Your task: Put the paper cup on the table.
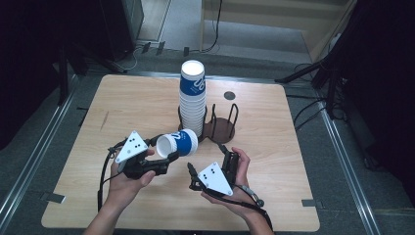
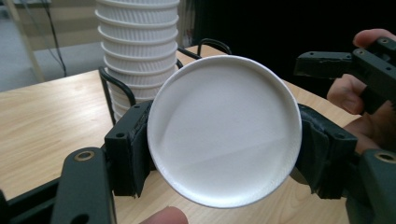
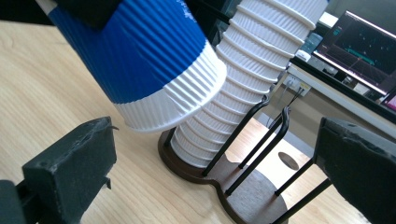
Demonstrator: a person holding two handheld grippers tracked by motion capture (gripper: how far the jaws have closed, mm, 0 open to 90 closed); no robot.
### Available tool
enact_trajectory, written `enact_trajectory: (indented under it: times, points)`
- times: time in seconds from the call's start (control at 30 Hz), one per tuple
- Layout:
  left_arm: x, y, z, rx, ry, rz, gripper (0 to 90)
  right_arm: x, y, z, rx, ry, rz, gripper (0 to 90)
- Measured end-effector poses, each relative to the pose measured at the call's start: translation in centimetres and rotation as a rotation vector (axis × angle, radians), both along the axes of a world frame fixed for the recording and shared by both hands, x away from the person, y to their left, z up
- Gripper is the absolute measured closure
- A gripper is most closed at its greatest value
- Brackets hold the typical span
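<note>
A blue-and-white paper cup [image 1: 178, 143] lies on its side above the table, with my left gripper [image 1: 169, 149] shut on its wide end. In the left gripper view the cup's white round end [image 2: 224, 130] faces the camera with a black pad pressed on each side of it. My right gripper [image 1: 208, 161] stands open just right of the cup, with nothing between its fingers. In the right gripper view the cup [image 3: 140, 60] hangs at the upper left, above and beyond the open right gripper [image 3: 217, 154]. A tall stack of cups [image 1: 192, 98] stands behind in a wire holder [image 1: 220, 129].
The holder's second bay [image 3: 261, 196], right of the stack, holds nothing. A round grommet [image 1: 229, 95] sits in the wooden table [image 1: 274, 161] behind it. Black stands and cables crowd the floor at the right [image 1: 323, 83]. A monitor [image 3: 359, 42] glows beyond the table.
</note>
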State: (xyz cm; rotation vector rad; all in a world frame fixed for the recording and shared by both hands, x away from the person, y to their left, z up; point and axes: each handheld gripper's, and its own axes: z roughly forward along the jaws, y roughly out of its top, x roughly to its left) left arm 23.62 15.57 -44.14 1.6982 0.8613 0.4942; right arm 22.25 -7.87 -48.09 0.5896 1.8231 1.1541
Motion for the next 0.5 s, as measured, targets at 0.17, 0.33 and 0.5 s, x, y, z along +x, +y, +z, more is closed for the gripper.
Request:
enact_trajectory:
  times: [0.17,0.33,0.5]
  points:
    - [0.0,0.1,-0.1,-0.034,-0.011,0.003,29.3,0.1,-0.1,0.3,0.024,0.000,-0.005,0.0]
    - [0.1,0.3,-0.2,-0.066,-0.025,0.002,29.3,0.5,-0.3,0.7,0.074,0.025,-0.043,0.1]
    - [0.1,0.2,-0.3,-0.071,-0.040,0.017,29.3,0.5,-0.5,1.1,0.122,0.050,-0.088,8.0]
